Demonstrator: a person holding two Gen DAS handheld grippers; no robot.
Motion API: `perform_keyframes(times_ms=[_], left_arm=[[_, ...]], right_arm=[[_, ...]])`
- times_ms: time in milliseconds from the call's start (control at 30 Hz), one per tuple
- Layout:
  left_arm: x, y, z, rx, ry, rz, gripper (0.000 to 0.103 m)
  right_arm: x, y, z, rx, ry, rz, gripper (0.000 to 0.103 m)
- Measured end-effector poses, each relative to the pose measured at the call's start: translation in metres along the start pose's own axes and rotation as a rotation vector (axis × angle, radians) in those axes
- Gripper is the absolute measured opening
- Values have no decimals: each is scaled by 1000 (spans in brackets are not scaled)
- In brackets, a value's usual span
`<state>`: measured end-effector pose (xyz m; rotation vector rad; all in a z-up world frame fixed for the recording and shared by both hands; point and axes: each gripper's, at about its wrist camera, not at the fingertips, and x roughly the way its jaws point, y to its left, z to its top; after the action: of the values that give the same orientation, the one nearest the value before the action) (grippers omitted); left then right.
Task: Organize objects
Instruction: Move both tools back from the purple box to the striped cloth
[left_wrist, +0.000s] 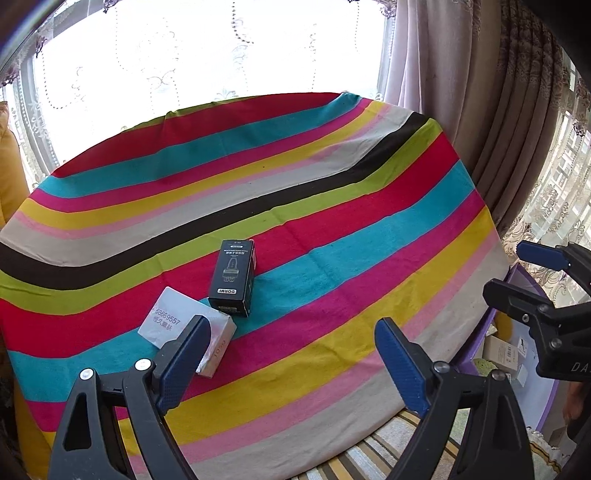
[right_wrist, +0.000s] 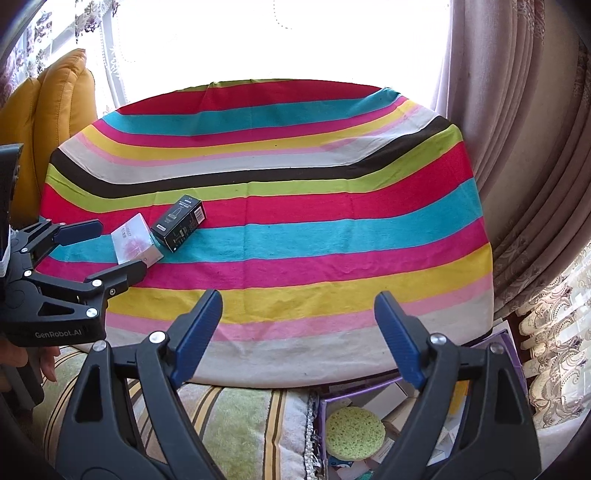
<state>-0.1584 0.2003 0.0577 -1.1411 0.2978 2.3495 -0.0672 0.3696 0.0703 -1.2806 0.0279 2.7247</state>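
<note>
A black DORMI box (left_wrist: 233, 276) lies on the striped tablecloth (left_wrist: 332, 221), and a white box (left_wrist: 183, 325) with printed digits lies next to it at its near left. Both also show in the right wrist view, the black box (right_wrist: 180, 223) and the white box (right_wrist: 135, 243). My left gripper (left_wrist: 291, 354) is open and empty, low over the table's near edge, its left finger just in front of the white box; it also shows in the right wrist view (right_wrist: 114, 247). My right gripper (right_wrist: 297, 328) is open and empty at the near edge, right of the left one.
A purple bin (right_wrist: 506, 339) stands on the floor at the table's near right, holding a green sponge (right_wrist: 354, 430) and several small boxes. A striped rug (right_wrist: 240, 424) lies below the near edge. Curtains (right_wrist: 517, 147) hang on the right. A yellow chair (right_wrist: 55, 110) stands at the far left.
</note>
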Motion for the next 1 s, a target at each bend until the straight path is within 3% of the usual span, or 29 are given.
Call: perform_keyframes(times_ms=[100, 167, 533, 1000], left_arm=[[10, 17, -2, -13, 25, -1, 92], [16, 27, -2, 0, 36, -1, 103], [46, 88, -6, 21, 68, 26, 103], [86, 100, -14, 141, 120, 27, 103]], right_arm=[[11, 6, 5, 0, 19, 16, 87], [18, 11, 8, -3, 28, 24, 87], [54, 42, 34, -30, 53, 73, 88], [103, 78, 66, 29, 108, 156, 88]])
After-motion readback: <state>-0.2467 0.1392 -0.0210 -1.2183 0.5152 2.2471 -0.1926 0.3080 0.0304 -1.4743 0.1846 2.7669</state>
